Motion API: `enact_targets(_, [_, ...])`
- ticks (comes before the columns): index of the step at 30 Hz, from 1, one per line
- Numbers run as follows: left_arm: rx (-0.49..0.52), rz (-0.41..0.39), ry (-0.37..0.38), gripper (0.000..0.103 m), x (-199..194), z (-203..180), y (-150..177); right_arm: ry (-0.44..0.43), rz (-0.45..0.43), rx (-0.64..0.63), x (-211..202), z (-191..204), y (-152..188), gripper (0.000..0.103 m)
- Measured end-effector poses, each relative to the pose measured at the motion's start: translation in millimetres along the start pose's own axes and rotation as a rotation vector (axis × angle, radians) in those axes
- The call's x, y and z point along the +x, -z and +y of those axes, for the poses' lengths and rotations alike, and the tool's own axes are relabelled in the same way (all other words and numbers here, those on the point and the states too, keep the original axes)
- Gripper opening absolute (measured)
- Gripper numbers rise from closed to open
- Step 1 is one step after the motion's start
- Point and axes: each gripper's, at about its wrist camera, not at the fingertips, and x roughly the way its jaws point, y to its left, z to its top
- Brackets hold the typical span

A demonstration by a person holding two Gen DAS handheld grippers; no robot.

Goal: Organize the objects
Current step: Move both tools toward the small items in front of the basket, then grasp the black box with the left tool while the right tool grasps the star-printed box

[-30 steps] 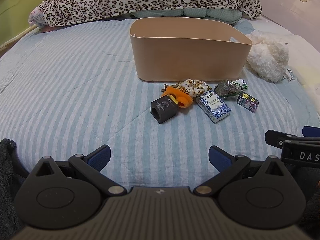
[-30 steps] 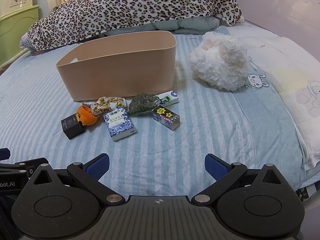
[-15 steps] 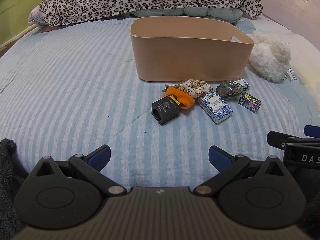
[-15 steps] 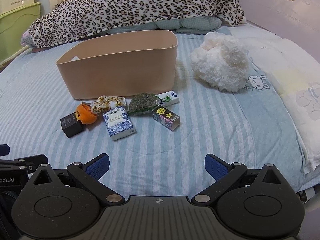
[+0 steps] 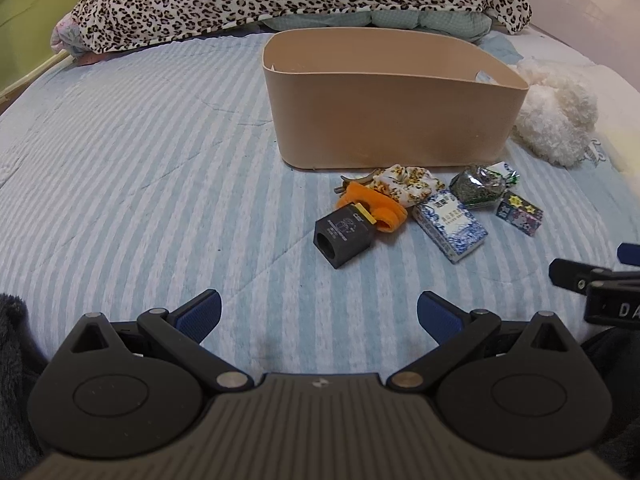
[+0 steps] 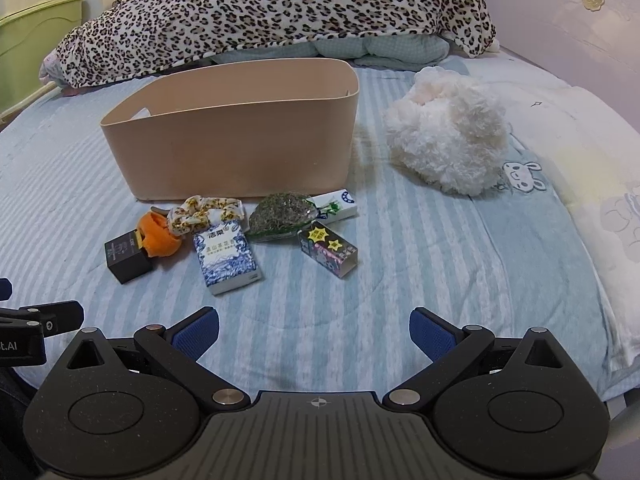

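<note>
A tan storage bin (image 5: 392,120) (image 6: 240,148) stands on the striped bed. In front of it lie small items: a black box (image 5: 344,236) (image 6: 126,256), an orange plastic piece (image 5: 372,204) (image 6: 158,234), a floral scrunchie (image 5: 404,182) (image 6: 204,210), a blue-and-white box (image 5: 450,226) (image 6: 226,256), a packet of dried greens (image 5: 478,186) (image 6: 284,214), a dark star-printed box (image 5: 520,212) (image 6: 328,250) and a white tube (image 6: 336,204). My left gripper (image 5: 319,316) and right gripper (image 6: 314,330) are both open and empty, held short of the items.
A fluffy white plush (image 6: 448,140) (image 5: 556,116) lies right of the bin. A leopard-print blanket (image 6: 272,12) is heaped at the far end. A green cabinet (image 6: 28,52) stands at far left. The bed's edge (image 6: 624,376) runs along the right.
Both grippers have eased a little forward toward the items. Their jaws stay open and nothing on the bed has moved.
</note>
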Motion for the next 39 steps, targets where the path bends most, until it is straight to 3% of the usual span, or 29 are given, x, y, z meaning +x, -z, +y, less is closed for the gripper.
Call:
enact_targets(12, [0.038,0.041,-0.023,0.103,54,12,-12,0.02,0.012,-0.036,45,-15,-17,0.103])
enact_targets(19, [0.091,0.059,0.013,0.103,85,12,-17,0.014,0.041,-0.051,78,-22,-24,0.102])
enact_targets(27, [0.143,0.007,0.057,0.103,107,7,-21,-0.013,0.071,-0.091,114,-18,-30,0.091])
enact_targets(32, [0.123,0.001,0.096,0.101,114,11,-24,-0.037,0.047,-0.124,119,-11,-32,0.075])
enact_targets(39, [0.164,-0.04,0.107,0.066,105,9,-24,-0.071,0.039,-0.16,112,-5,-28,0.039])
